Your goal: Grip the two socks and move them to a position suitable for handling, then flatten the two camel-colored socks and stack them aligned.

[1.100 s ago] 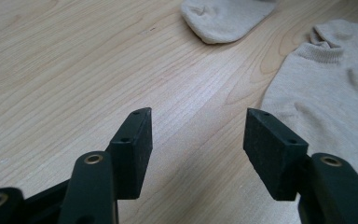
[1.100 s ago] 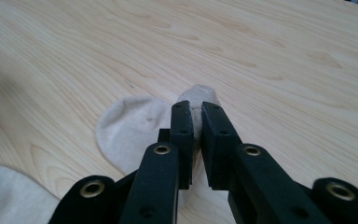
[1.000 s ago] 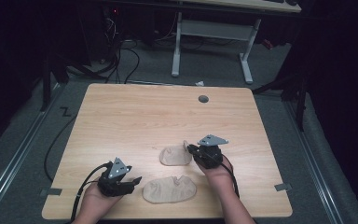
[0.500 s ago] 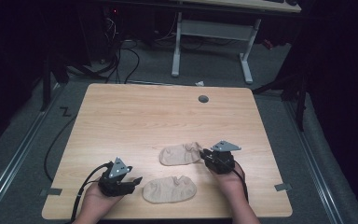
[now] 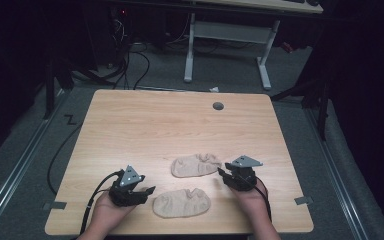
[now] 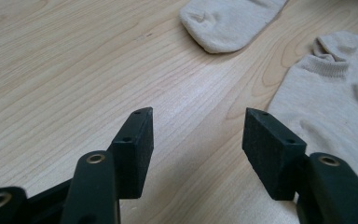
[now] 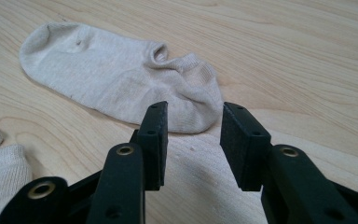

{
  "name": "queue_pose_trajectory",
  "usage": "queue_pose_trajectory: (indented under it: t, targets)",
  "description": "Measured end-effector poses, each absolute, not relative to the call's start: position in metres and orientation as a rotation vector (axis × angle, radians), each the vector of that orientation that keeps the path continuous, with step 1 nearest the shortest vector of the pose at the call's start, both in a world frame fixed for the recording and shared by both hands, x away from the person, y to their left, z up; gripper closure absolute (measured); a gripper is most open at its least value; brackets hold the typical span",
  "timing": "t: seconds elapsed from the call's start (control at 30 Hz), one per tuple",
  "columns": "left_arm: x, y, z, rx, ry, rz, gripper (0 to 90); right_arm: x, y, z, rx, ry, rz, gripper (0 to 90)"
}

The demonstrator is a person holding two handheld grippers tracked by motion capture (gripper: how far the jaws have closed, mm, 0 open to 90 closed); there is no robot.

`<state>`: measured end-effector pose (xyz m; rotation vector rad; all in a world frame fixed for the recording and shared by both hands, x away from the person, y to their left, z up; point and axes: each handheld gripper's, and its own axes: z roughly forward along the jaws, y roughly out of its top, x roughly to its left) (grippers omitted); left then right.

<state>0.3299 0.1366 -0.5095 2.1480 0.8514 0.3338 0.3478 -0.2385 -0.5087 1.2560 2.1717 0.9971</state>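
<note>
The tabletop (image 5: 170, 125) is pale wood or a wood-look laminate, with fine straight grain and a smooth, faintly satin finish. A small grey round insert (image 5: 218, 106) sits in it, probably plastic, though it is too small to tell. Both socks, the farther sock (image 7: 116, 77) and the nearer sock (image 6: 335, 98), are beige knit cloth, soft and matt, with ribbed cuffs. Each gripper, left gripper (image 6: 196, 140) and right gripper (image 7: 191, 140), has matt black, slightly grainy jaws with brass-coloured metal eyelets.
</note>
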Motion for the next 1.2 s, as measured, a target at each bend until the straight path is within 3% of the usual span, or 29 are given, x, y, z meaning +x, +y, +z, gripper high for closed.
queue_pose_trajectory:
  t: [0.73, 1.2]
  targets:
    - [0.368, 0.094, -0.51, 2.112, 0.886, 0.321, 45.5, 0.344, -0.25, -0.505, 1.258, 2.152, 1.04, 54.7]
    - [0.383, 0.091, -0.508, 2.076, 0.924, 0.304, 45.1, 0.363, -0.251, -0.504, 1.309, 2.146, 1.06, 54.5]
